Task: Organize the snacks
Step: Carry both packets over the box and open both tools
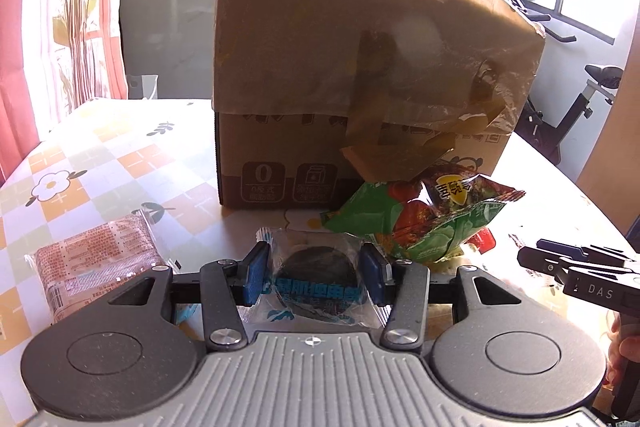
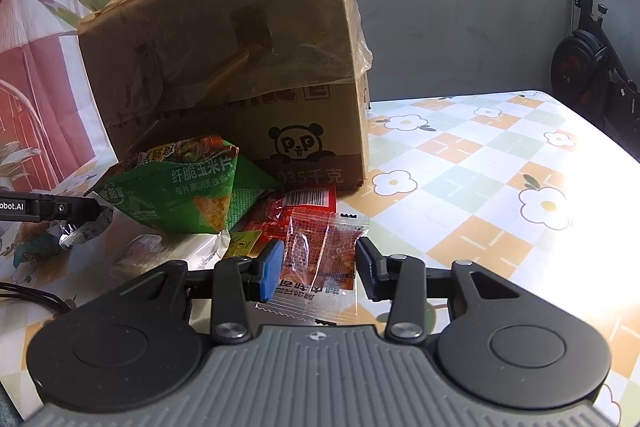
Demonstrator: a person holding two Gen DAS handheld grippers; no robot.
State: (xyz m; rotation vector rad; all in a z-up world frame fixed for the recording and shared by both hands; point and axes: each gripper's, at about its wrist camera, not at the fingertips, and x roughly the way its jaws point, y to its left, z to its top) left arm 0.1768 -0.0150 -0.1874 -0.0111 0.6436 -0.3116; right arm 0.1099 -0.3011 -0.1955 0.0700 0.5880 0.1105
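While both tools are working over the patterned desk (image 2: 472, 163), the left hand-held gripper (image 1: 314, 267) is clasping a blue-wrapped dark round snack (image 1: 316, 275) between its pads. The right hand-held gripper (image 2: 320, 267) is gripping a clear packet of reddish snack (image 2: 320, 259). Ahead of both, a green chip bag (image 2: 188, 191) and a red packet (image 2: 296, 203) are lying against a closed cardboard box (image 2: 240, 67). A pink packet (image 1: 96, 259) is sitting left of the left tool. Sorting appears to be barely starting: nothing looks grouped or put away yet.
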